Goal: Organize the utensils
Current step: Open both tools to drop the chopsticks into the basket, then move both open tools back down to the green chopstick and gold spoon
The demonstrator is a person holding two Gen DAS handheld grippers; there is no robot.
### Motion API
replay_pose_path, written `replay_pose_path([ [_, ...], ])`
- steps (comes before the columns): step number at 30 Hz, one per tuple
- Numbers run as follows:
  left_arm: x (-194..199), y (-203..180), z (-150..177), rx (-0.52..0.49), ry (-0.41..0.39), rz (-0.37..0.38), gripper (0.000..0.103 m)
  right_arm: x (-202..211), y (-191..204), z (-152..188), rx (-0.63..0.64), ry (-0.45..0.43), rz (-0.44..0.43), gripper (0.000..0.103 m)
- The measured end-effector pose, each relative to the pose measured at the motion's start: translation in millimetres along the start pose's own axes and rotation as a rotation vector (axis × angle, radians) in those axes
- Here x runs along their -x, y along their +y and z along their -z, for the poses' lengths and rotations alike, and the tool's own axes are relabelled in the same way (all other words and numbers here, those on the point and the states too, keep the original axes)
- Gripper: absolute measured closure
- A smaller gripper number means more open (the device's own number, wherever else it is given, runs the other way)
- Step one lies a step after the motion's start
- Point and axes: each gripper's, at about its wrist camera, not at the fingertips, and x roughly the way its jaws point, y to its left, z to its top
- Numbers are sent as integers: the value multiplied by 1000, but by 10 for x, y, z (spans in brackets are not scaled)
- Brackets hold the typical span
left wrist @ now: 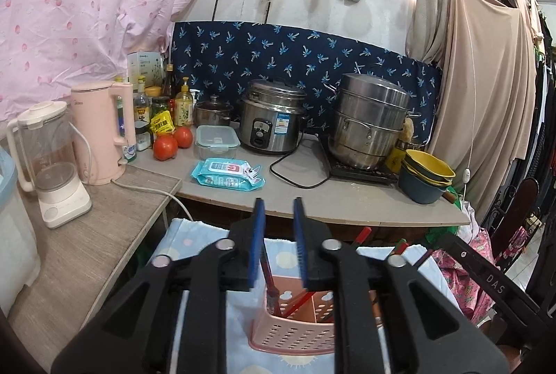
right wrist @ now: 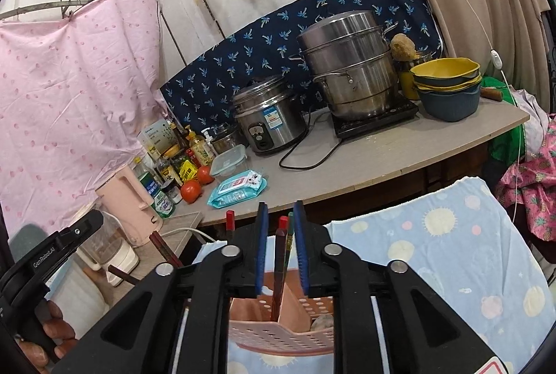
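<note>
Both views are evenly and softly lit, with no hard shadows. The steel pots [left wrist: 370, 120] carry mild highlights. Fisheye bending curves the counter [right wrist: 399, 158] edge and darkens the corners to black. Focus is sharp throughout, with no motion blur.

Pink perforated holder [right wrist: 278, 335] with compartments at 6 o'clock on a sun-patterned blue cloth, red and dark chopsticks [right wrist: 279, 255] standing upright in it, more chopsticks [left wrist: 297, 302] leaning inside, tips up.
</note>
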Motion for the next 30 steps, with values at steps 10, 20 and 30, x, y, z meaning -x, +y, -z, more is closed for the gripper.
replay_pose_path([
  [10,124,72,169,3,37,-11,76,153,-4,139,26,15,3,70],
  [20,345,224,656,-4,128,-22,76,358,36,616,91,100,5,70],
  [30,673,415,1505,17,271,-37,76,800,34,1379,181,210,29,70],
])
